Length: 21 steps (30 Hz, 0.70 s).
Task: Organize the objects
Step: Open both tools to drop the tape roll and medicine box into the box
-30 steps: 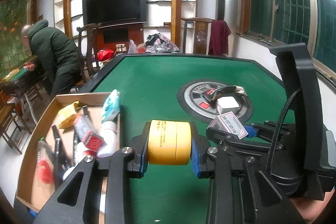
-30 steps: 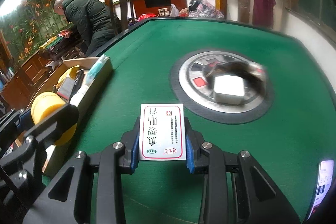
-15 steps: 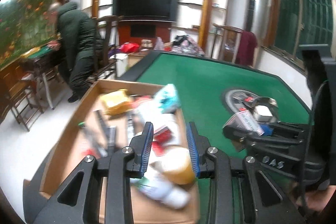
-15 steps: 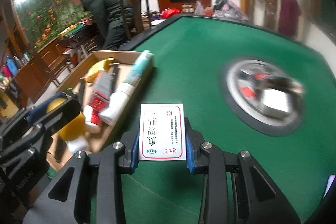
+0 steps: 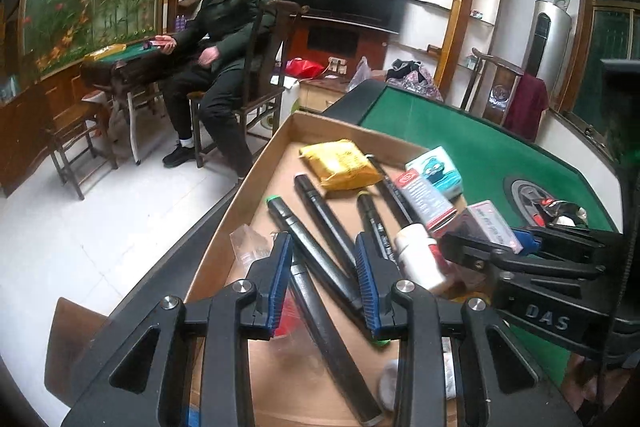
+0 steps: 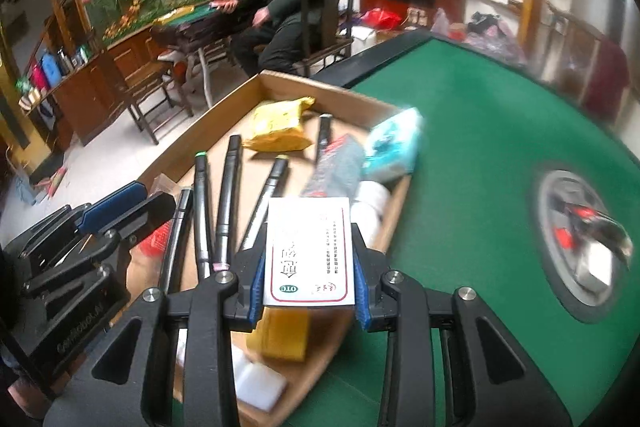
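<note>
Box drop pending, over the tray.
My right gripper [image 6: 308,291] pinches the medicine box [image 6: 309,251] above the cardboard tray [image 6: 200,131]; left gripper [image 5: 323,287] spread, empty. Next: release.

The left gripper [image 5: 324,283] hangs with empty, parted jaws over a shallow brown cardboard tray [image 5: 256,175] of black marker pens [image 5: 320,223]. At one o'clock lie a yellow foil packet [image 5: 340,165] and a white plastic bottle [image 5: 418,257]; at three o'clock the right gripper [image 5: 508,239] clamps a white medicine box [image 5: 494,225].
</note>
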Each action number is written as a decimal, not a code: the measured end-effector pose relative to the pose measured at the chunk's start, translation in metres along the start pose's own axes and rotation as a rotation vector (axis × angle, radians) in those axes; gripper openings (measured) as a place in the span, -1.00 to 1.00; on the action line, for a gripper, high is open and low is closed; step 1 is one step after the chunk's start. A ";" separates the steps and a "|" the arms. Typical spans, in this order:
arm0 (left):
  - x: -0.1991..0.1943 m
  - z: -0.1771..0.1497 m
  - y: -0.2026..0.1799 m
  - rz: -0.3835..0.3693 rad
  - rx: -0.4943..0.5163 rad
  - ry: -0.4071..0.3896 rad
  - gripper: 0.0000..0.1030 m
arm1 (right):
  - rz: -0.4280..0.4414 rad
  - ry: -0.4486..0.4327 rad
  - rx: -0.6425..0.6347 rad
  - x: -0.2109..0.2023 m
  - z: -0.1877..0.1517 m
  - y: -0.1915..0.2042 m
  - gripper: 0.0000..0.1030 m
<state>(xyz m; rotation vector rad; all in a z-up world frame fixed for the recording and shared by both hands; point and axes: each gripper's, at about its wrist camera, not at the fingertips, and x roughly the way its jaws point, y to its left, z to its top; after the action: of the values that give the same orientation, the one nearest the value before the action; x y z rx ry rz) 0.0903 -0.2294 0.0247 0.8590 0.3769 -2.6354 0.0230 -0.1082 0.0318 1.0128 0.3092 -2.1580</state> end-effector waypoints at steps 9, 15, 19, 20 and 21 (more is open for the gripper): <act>0.007 -0.005 0.012 0.002 -0.032 0.026 -0.46 | -0.001 0.030 -0.046 0.025 0.006 0.025 -0.37; 0.008 -0.003 0.020 -0.014 -0.084 0.053 -0.42 | 0.024 0.058 -0.021 0.030 0.011 0.022 -0.21; 0.001 -0.003 0.020 -0.009 -0.095 0.037 -0.32 | 0.034 0.026 -0.012 0.019 0.010 0.021 -0.06; -0.001 -0.002 0.020 -0.005 -0.099 0.030 -0.25 | 0.036 0.011 -0.014 0.014 0.010 0.020 0.00; -0.003 -0.002 0.020 -0.001 -0.103 0.024 -0.17 | 0.038 -0.002 -0.017 0.010 0.010 0.020 0.01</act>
<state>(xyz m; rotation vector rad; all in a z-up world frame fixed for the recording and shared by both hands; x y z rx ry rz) 0.1016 -0.2464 0.0222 0.8577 0.5139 -2.5834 0.0271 -0.1324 0.0329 0.9988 0.3041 -2.1189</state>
